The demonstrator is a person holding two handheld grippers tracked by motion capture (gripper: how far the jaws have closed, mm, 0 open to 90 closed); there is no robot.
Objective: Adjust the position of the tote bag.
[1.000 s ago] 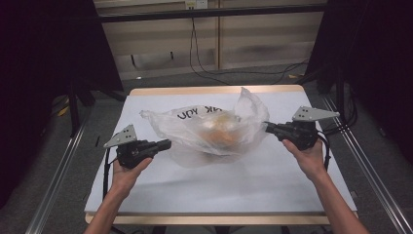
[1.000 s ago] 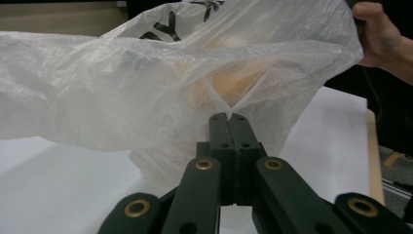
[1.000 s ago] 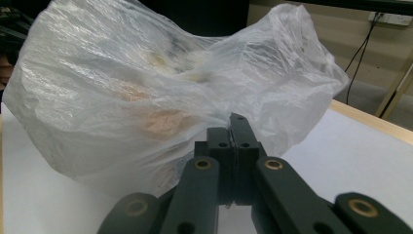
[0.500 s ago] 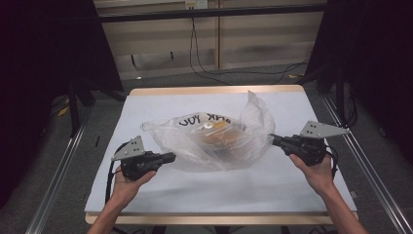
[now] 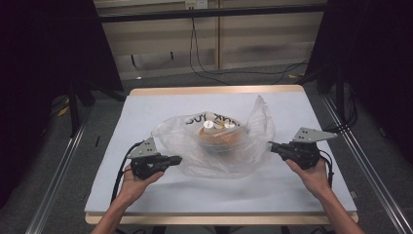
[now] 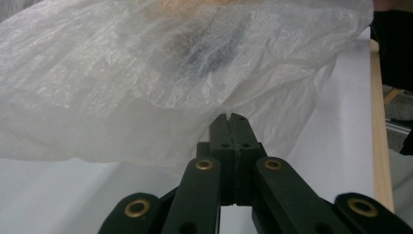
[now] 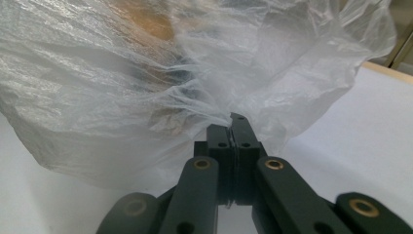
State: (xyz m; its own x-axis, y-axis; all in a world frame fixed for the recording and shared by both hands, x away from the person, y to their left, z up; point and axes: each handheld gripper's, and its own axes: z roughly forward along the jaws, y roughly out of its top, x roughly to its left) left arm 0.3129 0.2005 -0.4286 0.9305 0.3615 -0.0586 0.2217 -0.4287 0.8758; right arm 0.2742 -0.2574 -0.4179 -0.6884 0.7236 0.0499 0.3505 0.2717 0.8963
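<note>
Bag [image 5: 214, 146]: clear plastic, mid-counter, long axis running left to right, mouth turned up toward the far edge.
Contents: orange item with white lids [image 5: 216, 127], seen through the film.
Left hand-held gripper [image 5: 178, 159]: jaws together, pinching the bag's left edge.
Right hand-held gripper [image 5: 272, 146]: jaws together, pinching the bag's right edge.
Counter [image 5: 146, 112]: white sheet beneath.

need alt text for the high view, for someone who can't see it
A person holds a see-through plastic bag by its two sides, the left gripper and right gripper each shut on the film. The bag rests on a white table, with orange and white items inside.
</note>
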